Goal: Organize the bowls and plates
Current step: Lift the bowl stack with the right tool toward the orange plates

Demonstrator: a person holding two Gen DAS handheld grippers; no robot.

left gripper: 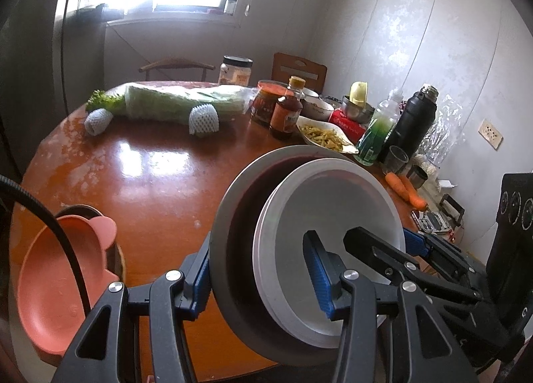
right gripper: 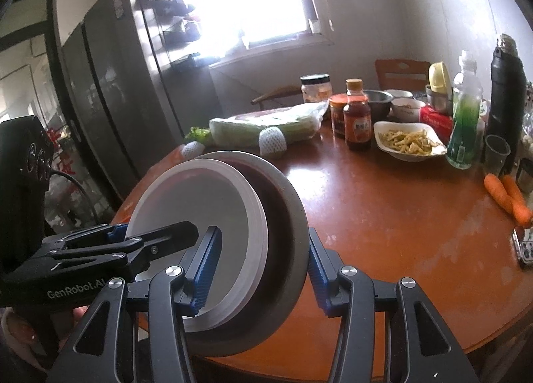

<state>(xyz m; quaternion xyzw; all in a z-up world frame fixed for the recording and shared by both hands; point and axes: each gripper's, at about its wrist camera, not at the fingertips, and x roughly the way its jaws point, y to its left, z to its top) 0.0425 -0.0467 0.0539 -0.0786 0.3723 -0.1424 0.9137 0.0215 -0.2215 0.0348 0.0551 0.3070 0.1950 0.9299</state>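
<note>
Grey bowl (left gripper: 233, 249) and white plates (left gripper: 333, 216) clamped by left gripper (left gripper: 263, 279) and right gripper (right gripper: 263, 269); stack underside hidden.

Table (left gripper: 140, 176) centre open – bottles (right gripper: 358, 123), food dish (right gripper: 408, 141), carrots (right gripper: 508, 194) crowd far edge.

Round, glossy red-brown wooden table (left gripper: 140, 176). Directly on it: wrapped cabbage (left gripper: 180, 103) with 2 white foam-netted items (left gripper: 204, 119) beside it, lidded jar (left gripper: 236, 70), red-capped jar (left gripper: 265, 101), sauce bottle (left gripper: 287, 113), white dish of yellow-green strips (left gripper: 324, 136), green bottle (left gripper: 378, 134), black flask (left gripper: 414, 123), 2 carrots (left gripper: 406, 189) near the right edge. Pink eared plate (left gripper: 53, 286) at the near left edge.
</note>
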